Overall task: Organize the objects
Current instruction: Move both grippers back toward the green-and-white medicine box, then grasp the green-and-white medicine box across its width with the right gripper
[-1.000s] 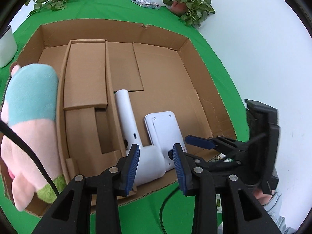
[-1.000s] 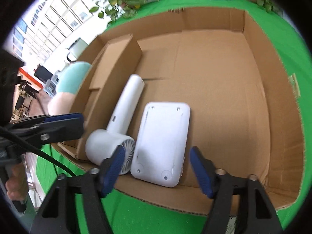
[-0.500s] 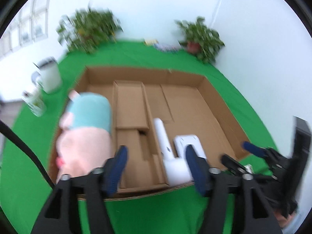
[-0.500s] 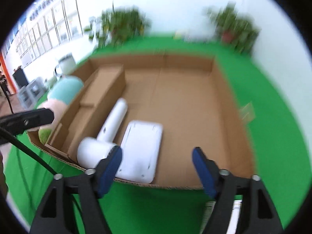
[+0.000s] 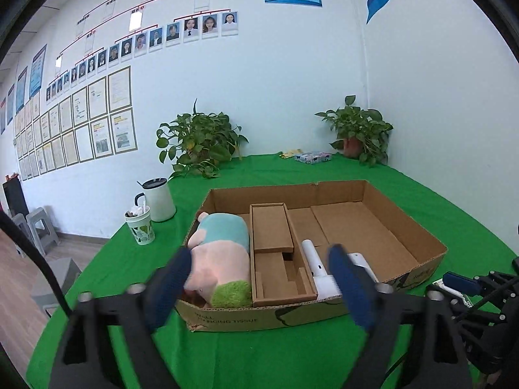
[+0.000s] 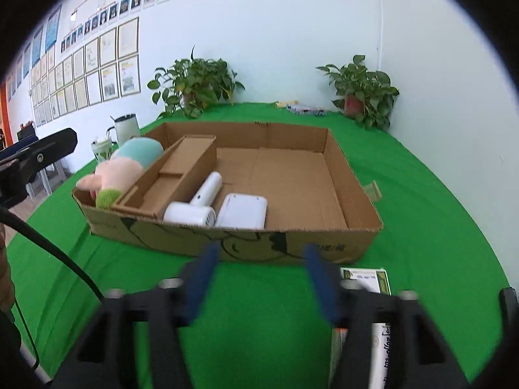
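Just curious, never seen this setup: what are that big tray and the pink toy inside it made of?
The tray looks like plain brown corrugated cardboard, matte, with creased flaps and raw cut edges. The pink toy seems soft plush fabric: fuzzy surface and rounded stuffed shape.

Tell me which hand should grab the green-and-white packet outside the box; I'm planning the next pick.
Right, probably. The packet lies on the cloth just past the open right gripper, in front of the box. The left gripper, also open, faces the plush.
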Demonstrator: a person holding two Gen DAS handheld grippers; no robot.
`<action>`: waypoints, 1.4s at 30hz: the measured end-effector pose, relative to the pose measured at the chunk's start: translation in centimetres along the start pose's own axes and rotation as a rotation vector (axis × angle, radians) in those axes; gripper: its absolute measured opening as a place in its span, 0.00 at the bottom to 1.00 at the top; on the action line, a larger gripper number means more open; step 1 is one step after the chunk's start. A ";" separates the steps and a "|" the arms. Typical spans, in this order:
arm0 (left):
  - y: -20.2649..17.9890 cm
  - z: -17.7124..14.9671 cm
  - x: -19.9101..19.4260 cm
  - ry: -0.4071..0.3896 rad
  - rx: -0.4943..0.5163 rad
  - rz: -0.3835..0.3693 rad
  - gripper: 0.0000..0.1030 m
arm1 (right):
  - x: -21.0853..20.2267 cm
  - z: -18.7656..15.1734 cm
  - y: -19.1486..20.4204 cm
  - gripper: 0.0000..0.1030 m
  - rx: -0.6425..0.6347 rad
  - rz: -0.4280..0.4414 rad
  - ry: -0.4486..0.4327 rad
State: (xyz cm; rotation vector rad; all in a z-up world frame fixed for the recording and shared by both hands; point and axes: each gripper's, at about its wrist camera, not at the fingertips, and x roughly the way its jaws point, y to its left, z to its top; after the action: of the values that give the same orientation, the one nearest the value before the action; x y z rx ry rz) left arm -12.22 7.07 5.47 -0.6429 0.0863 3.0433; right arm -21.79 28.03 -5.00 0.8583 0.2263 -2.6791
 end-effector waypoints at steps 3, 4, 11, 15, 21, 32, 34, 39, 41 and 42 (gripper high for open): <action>0.5 -0.8 0.4 0.090 -0.048 -0.060 0.05 | -0.6 -0.4 -0.4 0.06 0.000 0.004 0.008; 0.7 -1.1 0.4 0.092 -0.069 -0.073 0.05 | -1.0 -0.4 -0.6 0.07 0.009 0.019 -0.002; 1.5 -1.0 -1.3 -0.026 -0.114 0.008 0.99 | -2.0 -0.5 -1.2 0.89 0.065 0.054 -0.050; 1.9 -0.8 -1.4 -0.006 -0.105 0.014 0.99 | -2.1 -0.4 -1.3 0.89 0.061 0.062 -0.050; 1.7 -1.3 -1.3 0.023 -0.095 -0.010 0.99 | -2.4 -1.4 -1.4 0.89 0.002 0.045 -0.034; -0.8 -4.3 0.8 0.166 -0.030 -0.145 0.99 | -1.5 -7.0 -6.9 0.89 0.090 0.002 0.202; -1.4 -4.8 1.2 0.190 -0.026 -0.180 0.99 | -1.3 -7.5 -7.7 0.89 0.114 -0.016 0.219; -2.6 -5.6 2.2 0.241 -0.020 -0.217 0.99 | 0.2 -8.6 -8.2 0.89 0.123 -0.009 0.291; -2.8 -5.7 2.4 0.247 -0.013 -0.210 0.99 | 0.7 -8.9 -8.3 0.89 0.136 0.003 0.311; -2.8 -5.8 2.5 0.248 -0.013 -0.208 0.99 | 1.0 -9.0 -8.4 0.89 0.143 0.000 0.322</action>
State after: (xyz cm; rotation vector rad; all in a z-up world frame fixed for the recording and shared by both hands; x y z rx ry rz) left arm -12.03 9.56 -0.93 -0.9621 0.0052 2.7557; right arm -20.60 37.81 -12.45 1.3342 0.1068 -2.5680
